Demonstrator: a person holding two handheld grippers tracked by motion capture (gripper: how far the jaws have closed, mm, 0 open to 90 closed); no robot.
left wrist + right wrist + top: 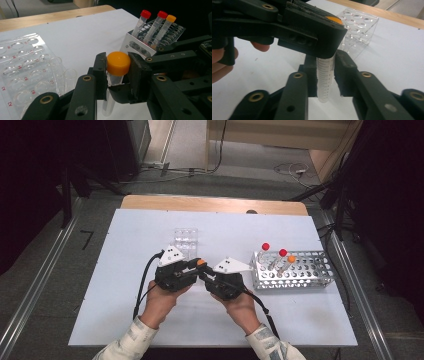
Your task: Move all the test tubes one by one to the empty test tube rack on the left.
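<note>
You are clamping your left gripper point(117, 75) on the orange cap point(118, 63) of a clear tube point(325, 77), its jaws pressing either side of the cap. Your right gripper point(325, 75) is closing on the tube's body just below, the tube standing upright between both claws.

Open table point(125, 310) lay left and near. Metal rack point(292, 272) with three upright tubes point(277, 260) blocked the right; clear well plate point(185, 239) stood just behind both tools, gap there apparently narrow.
</note>
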